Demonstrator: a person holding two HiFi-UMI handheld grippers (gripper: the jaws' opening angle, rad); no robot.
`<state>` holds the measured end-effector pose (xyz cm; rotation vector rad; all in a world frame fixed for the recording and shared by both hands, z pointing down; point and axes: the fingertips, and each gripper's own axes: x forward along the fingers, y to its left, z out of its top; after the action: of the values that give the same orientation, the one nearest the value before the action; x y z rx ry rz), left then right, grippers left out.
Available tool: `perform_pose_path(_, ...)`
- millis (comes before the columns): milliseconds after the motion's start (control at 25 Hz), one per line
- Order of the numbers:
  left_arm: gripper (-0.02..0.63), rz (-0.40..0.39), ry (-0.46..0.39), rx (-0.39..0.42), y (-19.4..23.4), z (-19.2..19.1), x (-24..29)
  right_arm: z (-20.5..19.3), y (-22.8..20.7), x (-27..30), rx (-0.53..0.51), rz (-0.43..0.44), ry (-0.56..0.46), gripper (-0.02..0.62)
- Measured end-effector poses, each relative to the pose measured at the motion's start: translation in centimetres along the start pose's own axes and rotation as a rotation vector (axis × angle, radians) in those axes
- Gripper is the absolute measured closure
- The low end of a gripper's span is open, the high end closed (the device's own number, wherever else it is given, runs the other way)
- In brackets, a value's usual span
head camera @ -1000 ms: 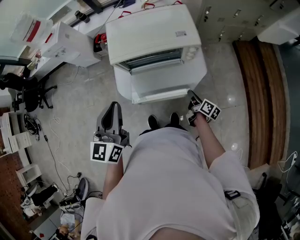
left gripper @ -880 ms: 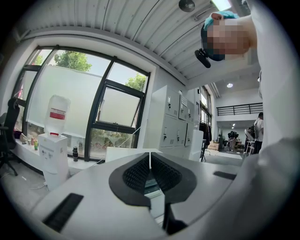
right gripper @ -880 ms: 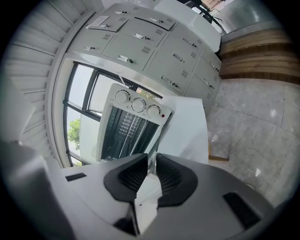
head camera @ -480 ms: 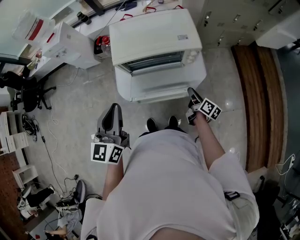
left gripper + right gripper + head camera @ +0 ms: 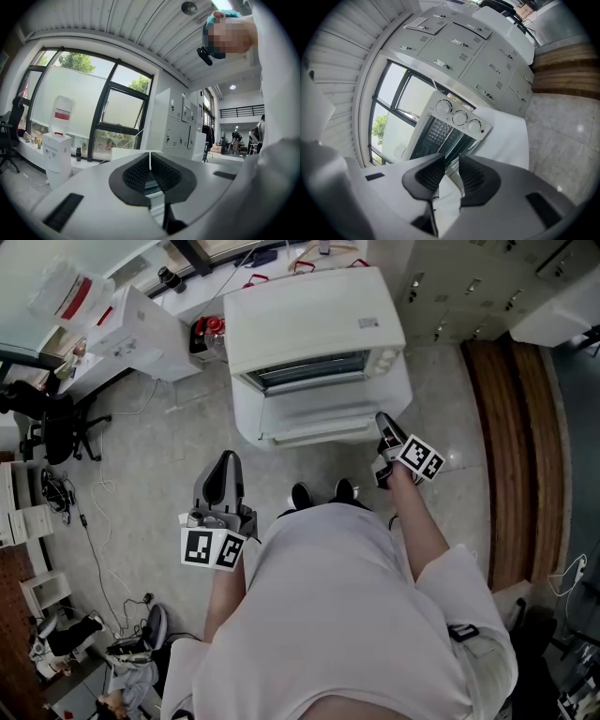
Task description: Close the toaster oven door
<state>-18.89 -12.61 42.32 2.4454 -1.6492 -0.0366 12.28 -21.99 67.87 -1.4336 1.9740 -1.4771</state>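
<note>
Toaster oven door (image 5: 323, 416): ajar, upper centre
Right gripper (image 5: 451, 174): jaws apart, just been opening, nothing clamped between
Left gripper (image 5: 150, 164): jaws together, empty

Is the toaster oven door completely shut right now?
No, the toaster oven door tilts outward, with the dark opening visible above it.

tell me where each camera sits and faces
Head view: on the person's head, looking steeply down at the toaster oven; shirt, arms, shoes, left tool, right tool show.
Left gripper view: on the left tool, facing windows; shut jaws, shirt show.
Right gripper view: on the right tool, facing the oven's knobs; jaws apart, just opening, door's edge seemingly between.
Both head and right gripper views show the oven.
</note>
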Motion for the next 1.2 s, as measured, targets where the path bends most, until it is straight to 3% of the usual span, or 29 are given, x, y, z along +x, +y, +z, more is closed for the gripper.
perform_pose_path(1200,0.581,0.055,-0.012,-0.053,3.0,-0.2,0.7,4.4,3.9,2.7,-0.245,-0.058,-0.053,0.482)
